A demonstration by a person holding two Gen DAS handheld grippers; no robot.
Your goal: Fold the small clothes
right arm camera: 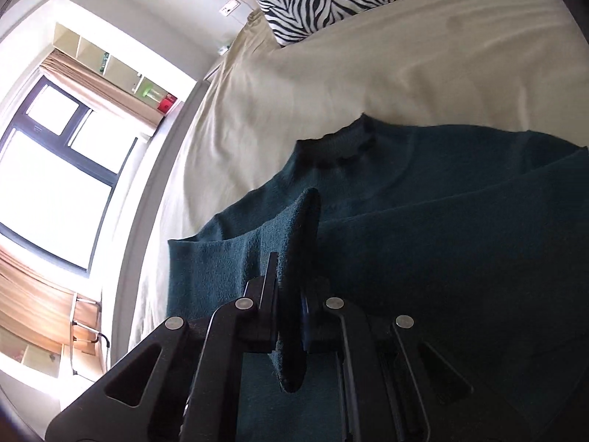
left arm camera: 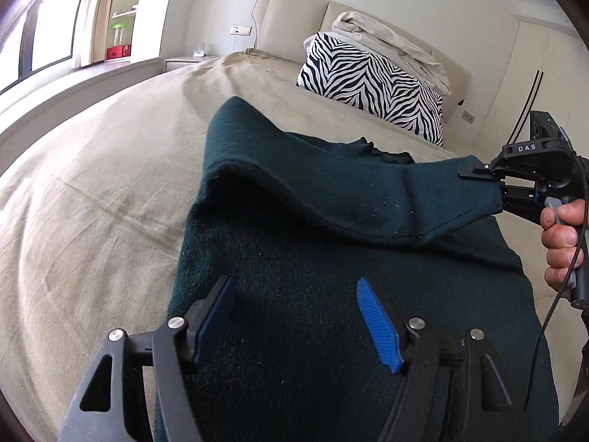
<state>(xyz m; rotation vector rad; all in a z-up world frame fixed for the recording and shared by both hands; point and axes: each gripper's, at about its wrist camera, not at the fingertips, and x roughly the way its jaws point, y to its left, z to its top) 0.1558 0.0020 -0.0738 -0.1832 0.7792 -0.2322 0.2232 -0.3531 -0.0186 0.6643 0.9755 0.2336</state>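
Note:
A dark green knit sweater [left arm camera: 313, 276] lies on the beige bed sheet [left arm camera: 92, 202]. My left gripper [left arm camera: 294, 316] is open, its blue pads [left arm camera: 375, 320] spread just above the sweater's body, holding nothing. My right gripper [left arm camera: 493, 180] comes in from the right and is shut on the sweater's sleeve end [left arm camera: 441, 199], holding it lifted across the body. In the right wrist view the right gripper [right arm camera: 291, 294] pinches a fold of the sleeve [right arm camera: 294, 243], with the sweater's collar [right arm camera: 342, 147] beyond it.
A zebra-print pillow [left arm camera: 371, 81] with a crumpled beige blanket [left arm camera: 390, 44] on it rests against the headboard [left arm camera: 294, 14]. A window [right arm camera: 55, 169] and shelves [left arm camera: 123, 11] stand past the bed's left side. A hand [left arm camera: 563, 239] holds the right gripper's handle.

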